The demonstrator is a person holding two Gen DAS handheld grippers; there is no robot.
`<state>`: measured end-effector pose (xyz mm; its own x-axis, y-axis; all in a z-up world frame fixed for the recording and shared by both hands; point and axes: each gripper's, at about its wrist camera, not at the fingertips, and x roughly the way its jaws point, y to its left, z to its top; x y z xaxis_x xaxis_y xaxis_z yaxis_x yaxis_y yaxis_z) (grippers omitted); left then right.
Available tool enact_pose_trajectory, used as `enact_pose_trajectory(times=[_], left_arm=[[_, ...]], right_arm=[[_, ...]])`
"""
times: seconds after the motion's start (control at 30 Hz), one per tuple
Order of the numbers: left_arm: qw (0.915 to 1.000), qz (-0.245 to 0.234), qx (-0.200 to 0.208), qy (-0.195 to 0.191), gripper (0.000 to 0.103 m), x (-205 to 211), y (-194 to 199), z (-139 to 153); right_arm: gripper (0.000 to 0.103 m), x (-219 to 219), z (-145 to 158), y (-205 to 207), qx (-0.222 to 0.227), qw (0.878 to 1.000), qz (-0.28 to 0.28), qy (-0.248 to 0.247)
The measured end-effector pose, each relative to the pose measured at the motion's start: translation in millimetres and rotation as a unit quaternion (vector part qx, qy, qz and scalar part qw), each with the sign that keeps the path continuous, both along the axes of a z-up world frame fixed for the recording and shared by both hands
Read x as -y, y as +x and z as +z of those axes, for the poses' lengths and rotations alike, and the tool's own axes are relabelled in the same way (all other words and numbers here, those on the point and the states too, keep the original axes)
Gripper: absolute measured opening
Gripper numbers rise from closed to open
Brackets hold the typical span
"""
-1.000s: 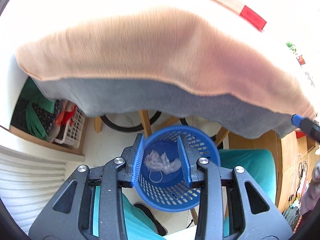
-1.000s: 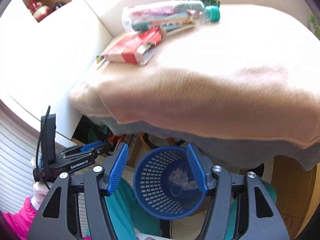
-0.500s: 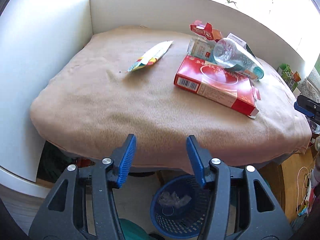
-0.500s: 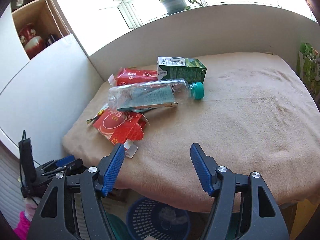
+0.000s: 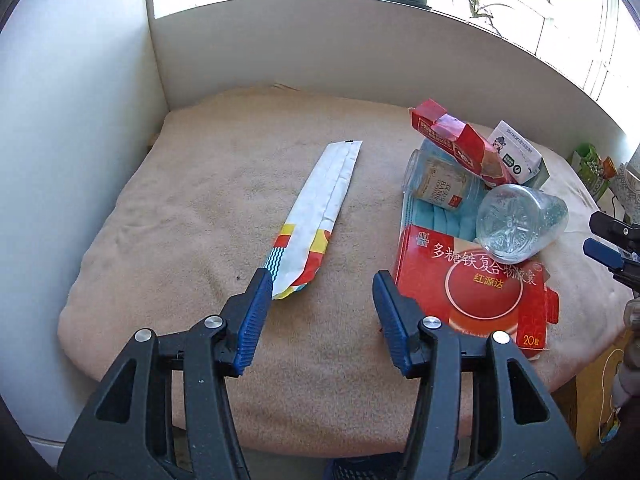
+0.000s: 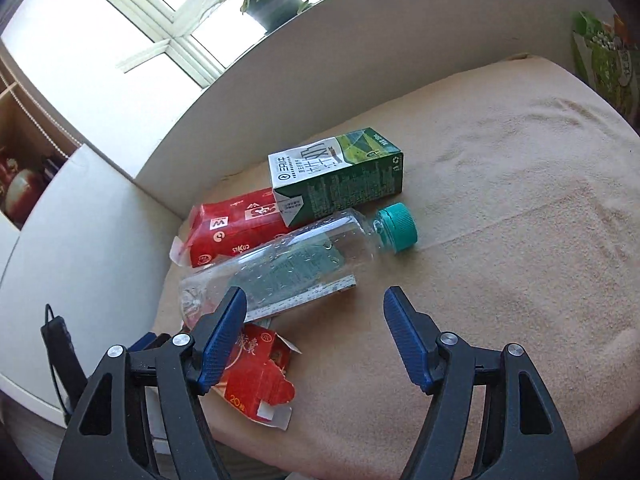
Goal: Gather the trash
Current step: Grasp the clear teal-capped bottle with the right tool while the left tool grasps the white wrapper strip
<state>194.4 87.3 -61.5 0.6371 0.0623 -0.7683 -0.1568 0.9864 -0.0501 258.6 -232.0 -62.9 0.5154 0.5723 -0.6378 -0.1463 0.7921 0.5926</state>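
Matt, napped cloth [image 5: 208, 208] covers the table; clear glossy plastic bottle [image 6: 288, 272]; smooth printed cardboard box [image 5: 480, 284].

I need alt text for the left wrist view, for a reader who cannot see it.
The open left tool hangs empty over a beige cloth, its left tip near a long flat wrapper. To the right lies a pile: a red box, a clear bottle and cartons.

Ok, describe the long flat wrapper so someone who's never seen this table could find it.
On the beige cloth-covered table, look left of the pile of boxes. The long flat wrapper lies alone there, just ahead of the left gripper. It is white with red, yellow and teal print at its near end.
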Motion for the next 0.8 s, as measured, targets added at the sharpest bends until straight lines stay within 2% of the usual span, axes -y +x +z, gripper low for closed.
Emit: enact_pose_trajectory(times=[0.1, 0.27, 0.47, 0.7, 0.8], left_arm=[[1.0, -0.001, -0.005, 0.004, 0.054, -1.5, 11.4, -2.1], [0.9997, -0.012, -0.019, 0.007, 0.054, -3.7, 32.4, -8.6], [0.9991, -0.014, -0.039, -0.005, 0.054, -11.8, 62.5, -16.2], [0.9969, -0.013, -0.077, 0.011, 0.054, -21.4, 102.0, -39.8], [0.9961, -0.009, -0.087, -0.012, 0.054, -29.8, 112.3, -50.7]], right_arm=[[0.071, 1.5, -12.4, 13.2, -0.039, 0.998, -0.03, 0.044], [0.071, 1.1, -36.1, 31.4, -0.1, 0.986, -0.07, 0.112], [0.073, -4.5, -50.6, 40.8, -0.134, 0.971, -0.092, 0.173], [0.073, -10.4, -58.4, 46.4, -0.149, 0.962, -0.107, 0.201], [0.073, -11.8, -59.8, 48.0, -0.15, 0.963, -0.107, 0.197]])
